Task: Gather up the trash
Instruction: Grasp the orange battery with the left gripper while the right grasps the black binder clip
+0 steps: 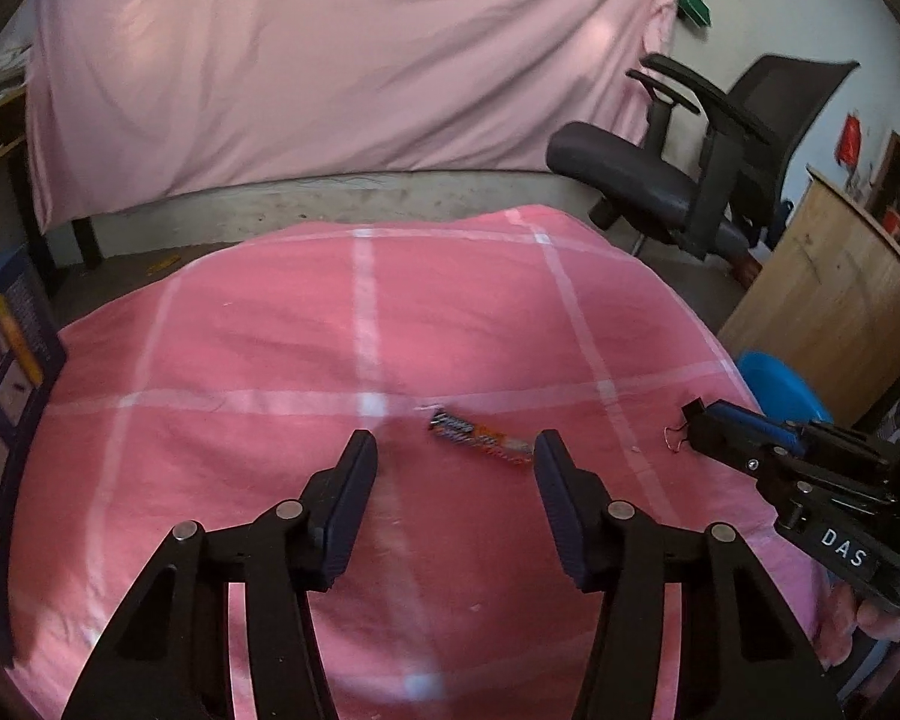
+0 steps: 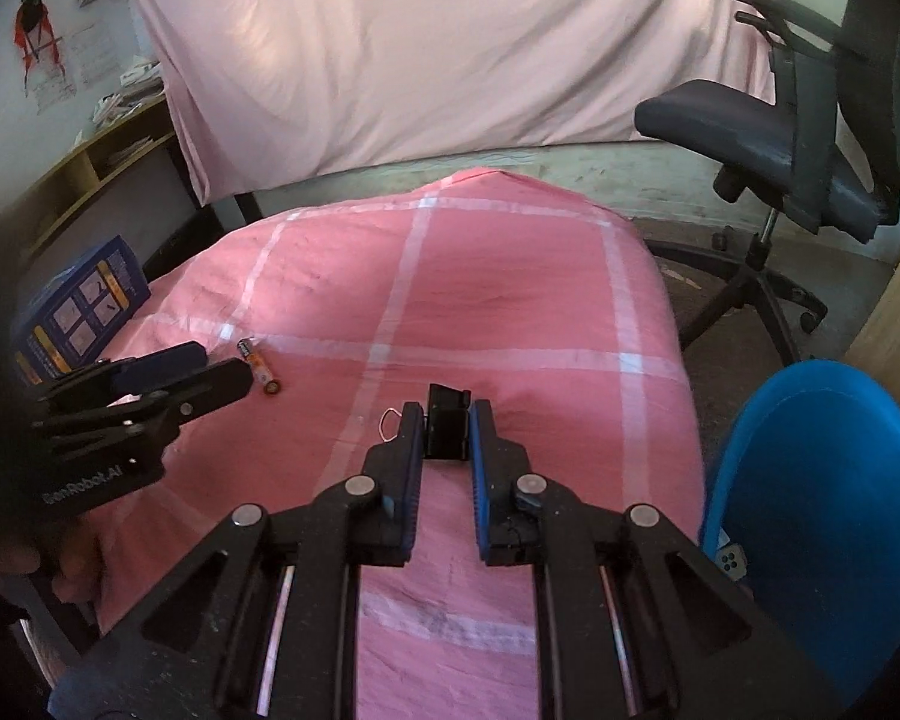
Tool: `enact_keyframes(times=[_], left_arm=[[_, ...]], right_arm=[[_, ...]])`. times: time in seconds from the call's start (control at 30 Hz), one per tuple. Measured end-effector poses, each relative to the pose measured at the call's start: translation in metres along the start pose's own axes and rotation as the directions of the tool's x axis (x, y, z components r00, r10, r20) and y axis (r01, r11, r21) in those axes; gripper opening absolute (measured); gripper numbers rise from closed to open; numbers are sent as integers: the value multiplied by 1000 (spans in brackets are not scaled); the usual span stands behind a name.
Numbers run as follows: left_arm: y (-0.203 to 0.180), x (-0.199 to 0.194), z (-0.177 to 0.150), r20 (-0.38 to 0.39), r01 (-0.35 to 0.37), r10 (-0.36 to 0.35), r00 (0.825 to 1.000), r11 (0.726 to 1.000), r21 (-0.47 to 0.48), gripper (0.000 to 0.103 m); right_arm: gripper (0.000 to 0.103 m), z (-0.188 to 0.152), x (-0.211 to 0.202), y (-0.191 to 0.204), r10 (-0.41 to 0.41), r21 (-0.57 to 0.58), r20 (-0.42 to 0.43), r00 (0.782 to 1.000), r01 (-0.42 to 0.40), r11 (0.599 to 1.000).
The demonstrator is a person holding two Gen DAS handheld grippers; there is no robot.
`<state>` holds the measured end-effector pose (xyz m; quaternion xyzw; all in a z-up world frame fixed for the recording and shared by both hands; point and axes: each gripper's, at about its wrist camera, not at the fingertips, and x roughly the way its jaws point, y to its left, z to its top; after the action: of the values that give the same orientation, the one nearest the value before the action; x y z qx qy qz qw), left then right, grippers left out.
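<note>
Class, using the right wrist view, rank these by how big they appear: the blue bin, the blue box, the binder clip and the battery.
1. blue bin, though it sits nearest the camera.
2. blue box.
3. binder clip, held in the right gripper.
4. battery, close to the clip, so unsure.

Soft, dim daylight, faint shadows, slightly blurred detail, strong fisheye bending and dark vignetted corners.

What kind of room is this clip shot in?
Probably a makeshift office or workroom: a table under a pink checked cloth, an office chair behind it, wooden shelves with papers along the wall, and a pink sheet hung as a backdrop.
</note>
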<state>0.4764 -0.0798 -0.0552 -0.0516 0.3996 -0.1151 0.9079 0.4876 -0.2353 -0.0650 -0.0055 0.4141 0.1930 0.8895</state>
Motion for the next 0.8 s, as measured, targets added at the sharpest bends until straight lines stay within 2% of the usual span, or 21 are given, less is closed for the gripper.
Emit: enact_keyframes(times=[0.2, 0.27, 0.3, 0.53, 0.63, 0.8], left_arm=[[-20, 17, 3, -38, -53, 57, 998, 993, 102, 48], [-24, 19, 2, -40, -67, 72, 997, 990, 122, 42], [-24, 20, 2, -40, -66, 71, 997, 990, 126, 36], [-25, 15, -5, -28, -54, 58, 998, 990, 132, 36], [-27, 7, -5, 8, -58, 58, 998, 991, 119, 36], [-27, -20, -9, 118, -73, 61, 991, 992, 98, 36]], right_arm=[[40, -2, -4, -6, 6, 23, 5, 1000, -6, 1000], [40, -3, -6, -8, 7, 30, 7, 1000, -7, 1000], [40, -4, -6, -8, 7, 33, 7, 1000, -7, 999], [40, -6, -9, -11, 14, 42, 12, 1000, -15, 999], [40, -7, -13, -11, 17, 46, 25, 1000, -19, 999], [40, -8, -34, -11, 20, 44, 131, 991, -26, 999]])
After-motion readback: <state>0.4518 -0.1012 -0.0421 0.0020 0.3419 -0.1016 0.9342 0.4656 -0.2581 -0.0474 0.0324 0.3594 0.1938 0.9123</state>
